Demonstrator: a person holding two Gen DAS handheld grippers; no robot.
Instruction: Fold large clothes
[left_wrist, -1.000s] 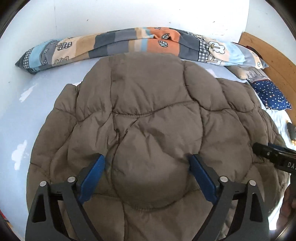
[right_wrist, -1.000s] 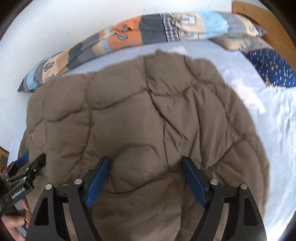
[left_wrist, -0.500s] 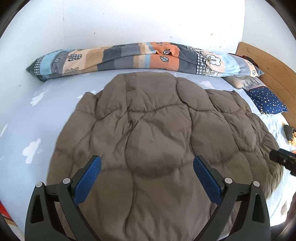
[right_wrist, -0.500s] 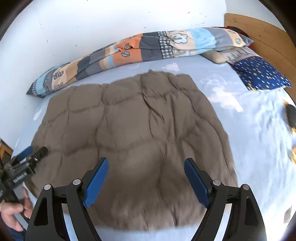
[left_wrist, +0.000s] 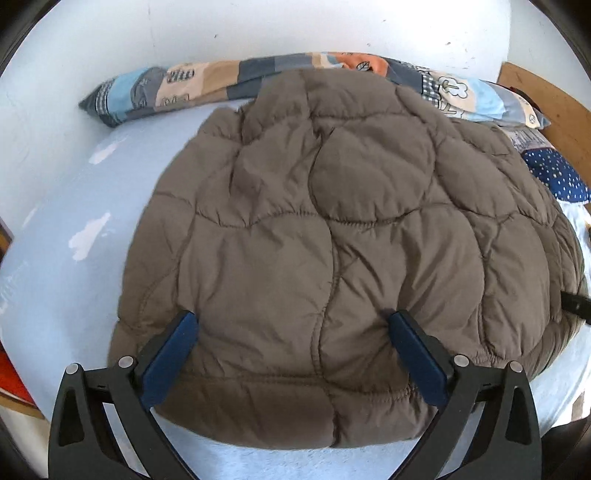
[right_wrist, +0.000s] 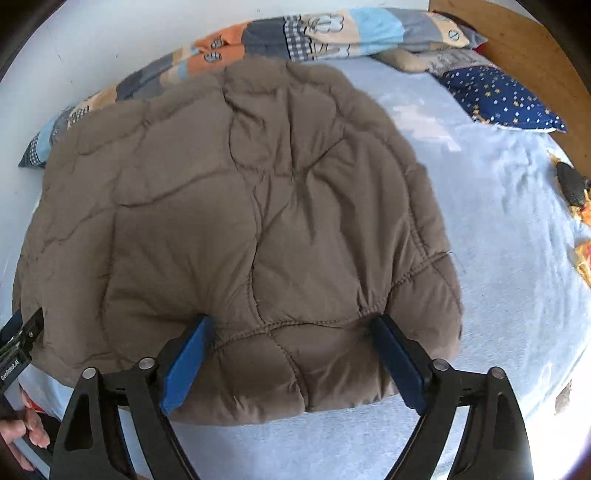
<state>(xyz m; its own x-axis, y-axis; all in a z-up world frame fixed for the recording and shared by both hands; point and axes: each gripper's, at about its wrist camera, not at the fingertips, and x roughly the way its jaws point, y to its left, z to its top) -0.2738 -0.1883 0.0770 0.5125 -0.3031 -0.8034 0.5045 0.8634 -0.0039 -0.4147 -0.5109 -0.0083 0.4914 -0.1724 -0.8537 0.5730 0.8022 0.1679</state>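
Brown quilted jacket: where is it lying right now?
The brown quilted jacket lies spread on the light blue bed sheet, filling the middle of both wrist views. Its far edge meets the patchwork blanket along the wall; the starry navy pillow lies to its right.

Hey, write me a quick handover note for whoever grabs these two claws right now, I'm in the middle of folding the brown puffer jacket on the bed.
Left claw: jaws opening, wide over the near hem of the brown puffer jacket, not gripping it.
Right claw: jaws opening, wide over the jacket's near right corner, nothing pinched.
Jacket: lying flat on the light blue bed sheet, far edge against the patchwork roll by the wall.
Done: jacket laid down and let go.
Left: probably check the fold and smooth or fold once more.
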